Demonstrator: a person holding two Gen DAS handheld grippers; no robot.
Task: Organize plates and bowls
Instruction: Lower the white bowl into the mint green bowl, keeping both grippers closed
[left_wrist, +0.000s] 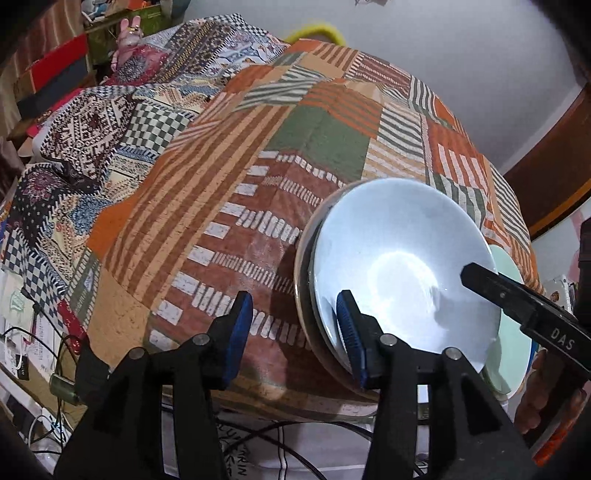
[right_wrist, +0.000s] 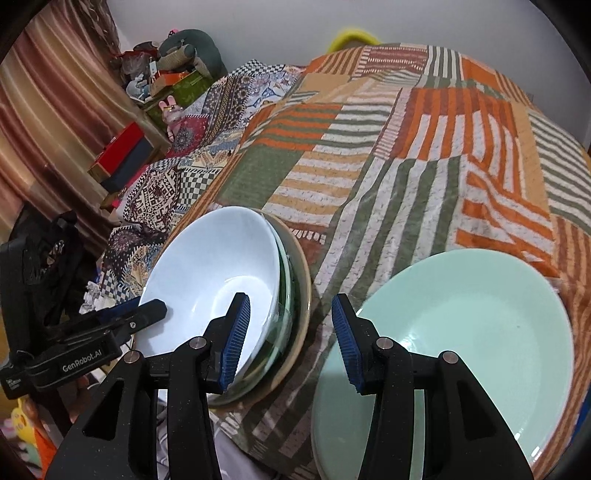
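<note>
A white bowl is nested in a clear glass bowl, which sits in a tan-rimmed dish near the table's front edge. My left gripper is open. It straddles the stack's left rim without pressing, one pad inside the bowl. A mint green plate lies to the right of the stack. My right gripper is open over the gap between stack and plate. One of its fingers is above the white bowl's right rim, the other at the plate's left edge.
A striped patchwork cloth covers the table, and a checked patterned cloth is bunched at its left. Boxes, a pink rabbit toy and a curtain stand beyond. Cables hang below the front edge. A hand holds the right gripper.
</note>
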